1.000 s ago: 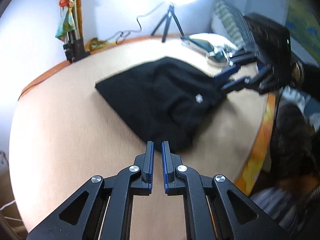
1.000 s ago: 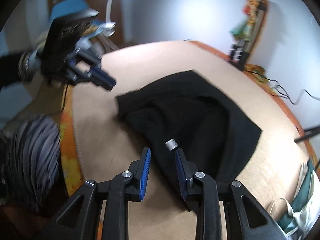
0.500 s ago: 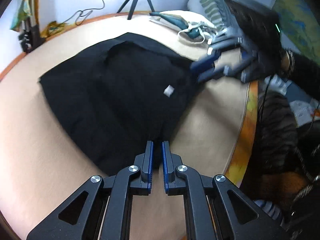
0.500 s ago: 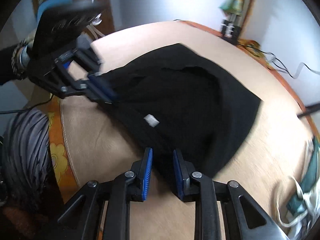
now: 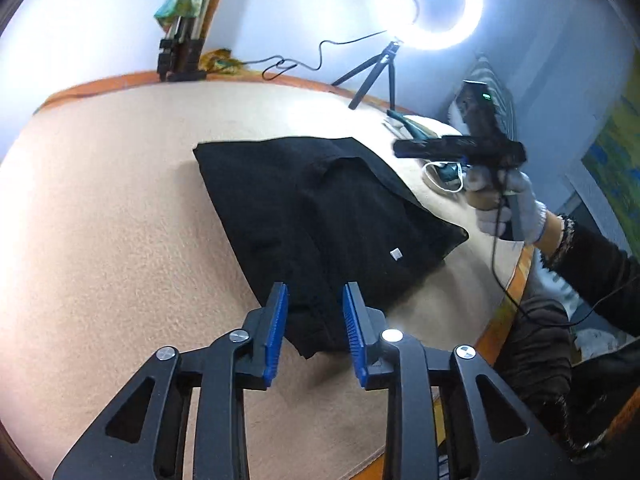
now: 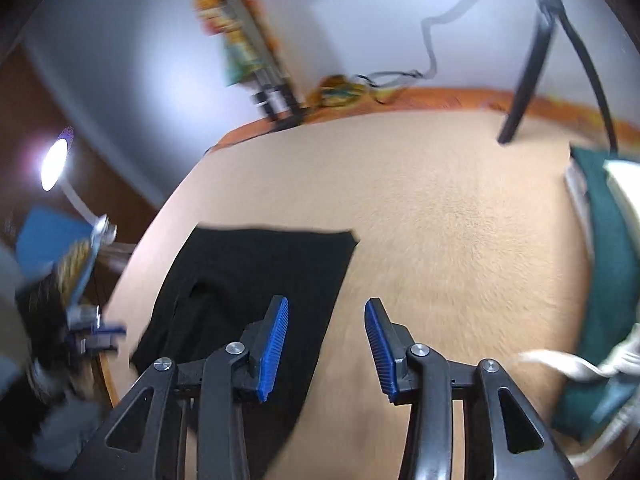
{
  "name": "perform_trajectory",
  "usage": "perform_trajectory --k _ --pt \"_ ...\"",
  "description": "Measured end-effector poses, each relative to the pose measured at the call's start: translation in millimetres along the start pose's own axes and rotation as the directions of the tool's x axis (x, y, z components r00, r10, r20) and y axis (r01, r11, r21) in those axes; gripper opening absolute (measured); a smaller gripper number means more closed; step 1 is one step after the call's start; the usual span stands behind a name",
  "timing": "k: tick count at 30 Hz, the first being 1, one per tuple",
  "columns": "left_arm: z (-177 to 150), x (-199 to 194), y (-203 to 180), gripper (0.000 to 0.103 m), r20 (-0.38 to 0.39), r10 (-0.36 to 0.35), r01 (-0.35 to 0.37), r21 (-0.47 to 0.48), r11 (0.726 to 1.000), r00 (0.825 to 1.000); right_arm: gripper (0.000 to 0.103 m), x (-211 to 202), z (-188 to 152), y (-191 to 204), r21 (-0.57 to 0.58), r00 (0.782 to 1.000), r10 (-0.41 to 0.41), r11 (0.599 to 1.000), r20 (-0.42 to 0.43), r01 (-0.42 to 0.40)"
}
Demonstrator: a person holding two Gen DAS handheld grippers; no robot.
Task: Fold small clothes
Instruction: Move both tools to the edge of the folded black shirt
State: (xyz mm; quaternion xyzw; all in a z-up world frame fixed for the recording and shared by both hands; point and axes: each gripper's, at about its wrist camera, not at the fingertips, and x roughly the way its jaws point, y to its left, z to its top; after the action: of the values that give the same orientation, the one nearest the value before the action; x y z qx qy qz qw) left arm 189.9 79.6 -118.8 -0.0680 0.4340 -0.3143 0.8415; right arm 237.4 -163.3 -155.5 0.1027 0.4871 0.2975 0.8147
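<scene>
A round table with a beige felt top [image 5: 120, 220] and an orange rim fills the room's centre. At its far edge a glowing white ring light [image 5: 430, 2] stands on a black tripod before a pale blue wall [image 5: 100, 20].

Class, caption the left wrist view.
Left gripper opening over black garment on beige blanket.

No readable text, brand or number anywhere; small white tag [image 5: 396, 254] on black garment [image 5: 320, 216] shows blank.
</scene>
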Motion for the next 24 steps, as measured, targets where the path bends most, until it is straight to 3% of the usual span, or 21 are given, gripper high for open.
perform_trajectory --k 4,7,8,11,14,19,24 --pt "-2 3 4 0.029 -0.005 -0.001 0.001 -0.040 0.999 1.000 0.041 28 15 -9 0.089 1.000 0.020 0.996 0.013 -0.021" --pt "-4 1 7 0.032 -0.003 0.013 -0.013 -0.058 0.998 1.000 0.028 38 21 -8 0.080 1.000 -0.002 0.997 0.017 0.000" --pt "-4 1 7 0.032 -0.004 0.012 -0.012 -0.058 0.998 1.000 0.019 40 22 -6 0.070 1.000 -0.003 0.998 0.013 0.002" --pt "-7 2 5 0.033 -0.015 0.042 -0.043 -0.047 0.998 0.999 0.000 46 24 4 -0.032 0.992 -0.128 0.991 0.001 0.128" --pt "-10 0 3 0.033 -0.022 0.077 -0.078 -0.033 0.996 0.997 0.008 34 27 12 -0.082 0.973 -0.228 0.970 0.019 0.229" --pt "-10 -7 5 0.035 -0.006 0.076 -0.076 -0.051 0.996 0.997 0.014 -14 -4 44 -0.198 0.993 -0.117 0.973 0.020 0.118" --pt "-8 -10 12 0.037 0.003 0.071 -0.071 -0.103 0.992 0.997 0.014 -34 -62 68 -0.305 0.991 0.001 0.951 -0.134 -0.042"
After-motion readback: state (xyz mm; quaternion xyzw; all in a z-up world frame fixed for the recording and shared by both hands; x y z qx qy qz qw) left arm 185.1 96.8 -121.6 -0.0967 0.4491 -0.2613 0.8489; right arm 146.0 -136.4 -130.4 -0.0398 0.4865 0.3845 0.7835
